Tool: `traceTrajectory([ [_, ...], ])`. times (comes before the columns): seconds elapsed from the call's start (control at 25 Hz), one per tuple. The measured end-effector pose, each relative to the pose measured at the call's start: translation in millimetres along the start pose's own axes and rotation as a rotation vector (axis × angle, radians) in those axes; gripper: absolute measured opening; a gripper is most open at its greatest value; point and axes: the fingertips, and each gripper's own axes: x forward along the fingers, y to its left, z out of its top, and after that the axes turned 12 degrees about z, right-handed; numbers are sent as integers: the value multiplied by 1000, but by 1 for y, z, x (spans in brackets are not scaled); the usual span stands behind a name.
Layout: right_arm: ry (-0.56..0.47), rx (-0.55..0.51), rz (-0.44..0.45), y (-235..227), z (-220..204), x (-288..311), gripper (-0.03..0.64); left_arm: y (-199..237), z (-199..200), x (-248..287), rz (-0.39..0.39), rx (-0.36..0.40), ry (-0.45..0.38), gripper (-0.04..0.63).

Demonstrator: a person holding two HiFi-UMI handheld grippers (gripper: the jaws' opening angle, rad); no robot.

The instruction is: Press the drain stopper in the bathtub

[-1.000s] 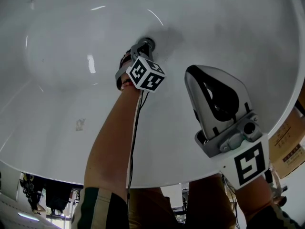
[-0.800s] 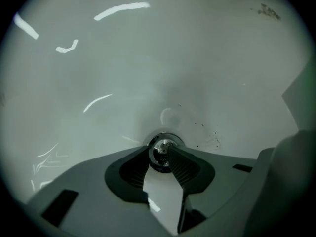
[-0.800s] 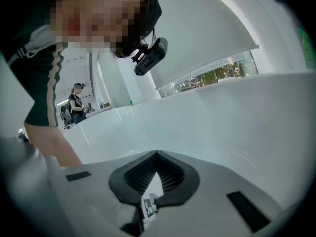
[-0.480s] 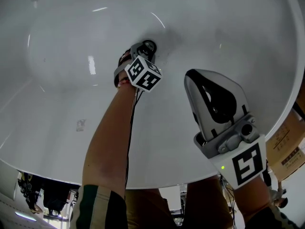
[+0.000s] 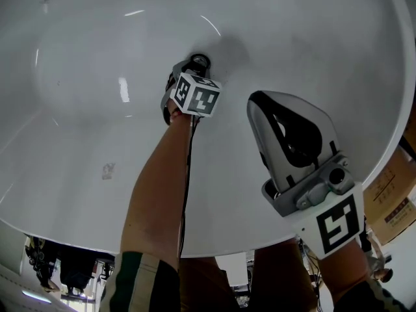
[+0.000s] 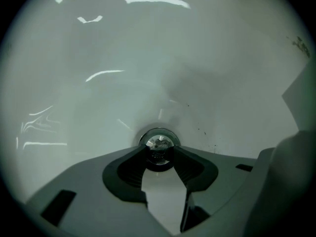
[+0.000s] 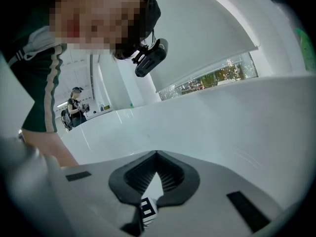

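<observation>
down at the bottom of the white tub (image 5: 91,129), my left gripper (image 6: 159,153) points almost straight down over the chrome stopper (image 6: 159,140). a second ago its jaws were pinched together at the drain. they sprang wide and have just been closing a little again. now they stand well apart, with the stopper's round cap showing in the gap at their tips. i cannot tell whether the tips touch its rim. seen from the head view, the marker cube (image 5: 195,96) on this gripper has rolled to show another face, while the hand stays at the drain. i judge that a press with closed tips is either just done or being lined up again. from its look i cannot tell whether the stopper sits up or down.

my right gripper (image 7: 156,153) has not moved. it hangs over the tub's near side, well apart from the drain, jaws closed tip to tip with nothing between them.

writing: none i can read. the cubes carry only black and white square patterns. a brown box (image 5: 395,200) at the right edge bears dark print, too small to make out. tub and stopper show no brand.
</observation>
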Motion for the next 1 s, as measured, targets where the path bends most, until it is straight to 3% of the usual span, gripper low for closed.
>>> traceTrajectory([
  [0.08,-2,-2,2,0,0,1,14,0,-1,0,-3,2,-3,179],
  [0.28,-7,-3,-2,0,0,-1,14,-2,1,-1,0,98,-34,188],
  [0.48,-9,-4,-2,0,1,0,14,-8,3,-7,20,123,-54,224],
  [1.0,34,-30,9,2,-6,-2,14,3,17,-37,9,88,-90,222],
])
